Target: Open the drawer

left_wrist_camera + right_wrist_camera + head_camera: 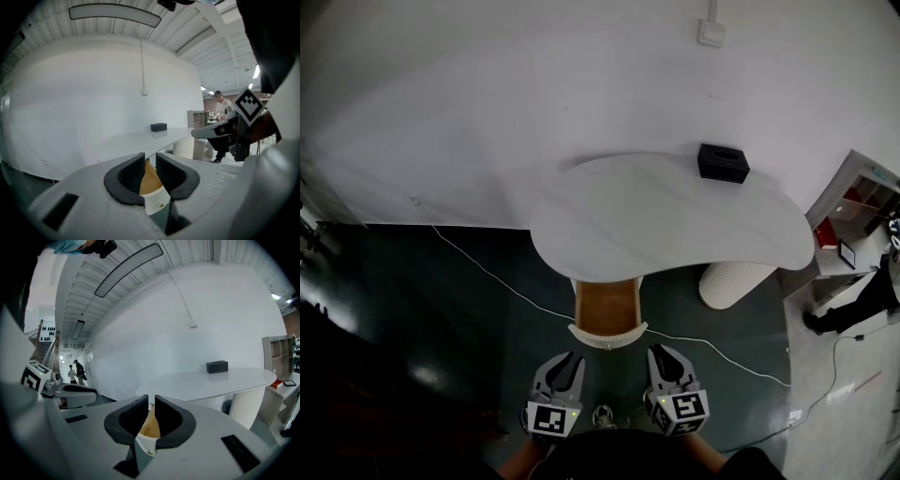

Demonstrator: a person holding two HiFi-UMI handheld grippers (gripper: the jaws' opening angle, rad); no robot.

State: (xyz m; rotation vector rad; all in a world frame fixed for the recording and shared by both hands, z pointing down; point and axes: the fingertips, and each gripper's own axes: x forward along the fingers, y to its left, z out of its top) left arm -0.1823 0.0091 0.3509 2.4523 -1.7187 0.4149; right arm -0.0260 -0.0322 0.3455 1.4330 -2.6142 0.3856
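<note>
A white curved table point(675, 216) has its drawer point(606, 307) pulled out toward me, showing a wooden inside and a white curved front. Both grippers hang low in the head view, short of the drawer front and not touching it. My left gripper point(563, 367) and right gripper point(671, 362) each hold their jaws a narrow gap apart with nothing between them. In the left gripper view the drawer point(152, 183) and its small knob show through the gap of the left gripper point(150, 158). The right gripper point(150, 400) frames the drawer point(150, 428) the same way.
A black box point(723, 162) sits on the tabletop's far side. A white ribbed pedestal point(733, 281) stands under the table at right. A thin cable point(487, 277) crosses the dark floor. A shelf unit point(862, 202) and a person point(862, 300) are at far right.
</note>
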